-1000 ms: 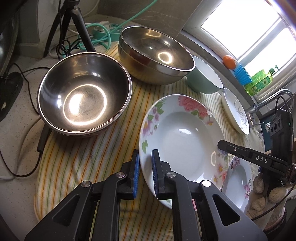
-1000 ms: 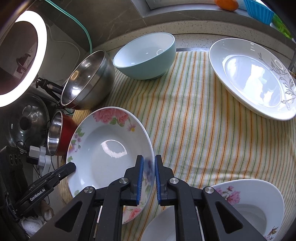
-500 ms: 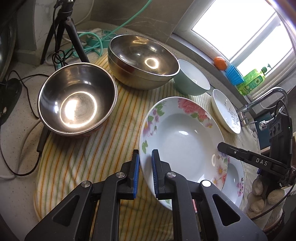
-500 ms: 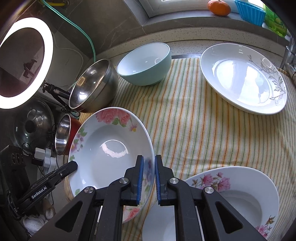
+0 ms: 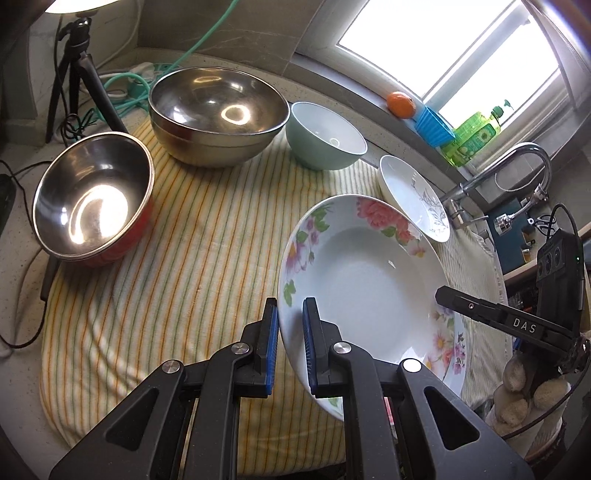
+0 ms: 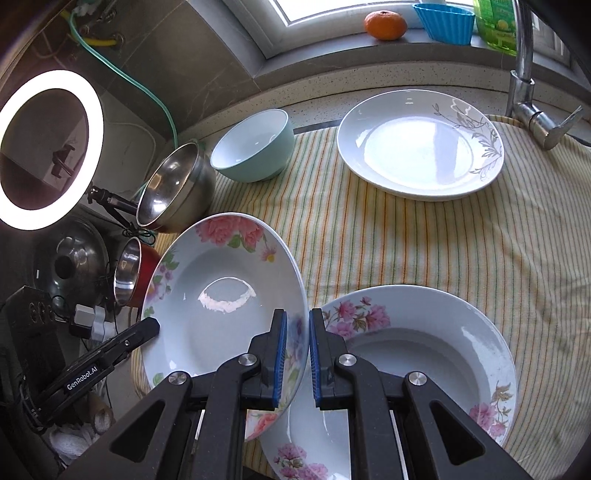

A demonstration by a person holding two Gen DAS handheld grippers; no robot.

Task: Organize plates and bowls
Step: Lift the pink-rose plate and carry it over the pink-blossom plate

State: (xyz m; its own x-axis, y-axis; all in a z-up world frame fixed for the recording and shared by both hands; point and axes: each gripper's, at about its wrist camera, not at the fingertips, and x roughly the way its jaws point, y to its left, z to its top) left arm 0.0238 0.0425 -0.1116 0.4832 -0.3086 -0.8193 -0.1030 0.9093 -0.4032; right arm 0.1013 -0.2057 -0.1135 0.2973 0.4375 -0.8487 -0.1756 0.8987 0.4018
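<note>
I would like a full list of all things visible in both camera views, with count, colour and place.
Floral plate: 1, white with pink flowers, held tilted above the cloth.
Second floral plate: 1, white and pink, lying on the cloth, near edge.
Grey-leaf plate: 1, white, far right.
Ceramic bowl: 1, pale green, far side.
Steel bowls: 2, silver, one red outside, left side.
Striped cloth: 1, yellow-green, under the dishes.
Orange: 1, windowsill.
Ring light: 1, lit, left.
Faucet: 1, chrome, right.
Left gripper, right gripper: black, blue pads, clamping opposite rims.
</note>
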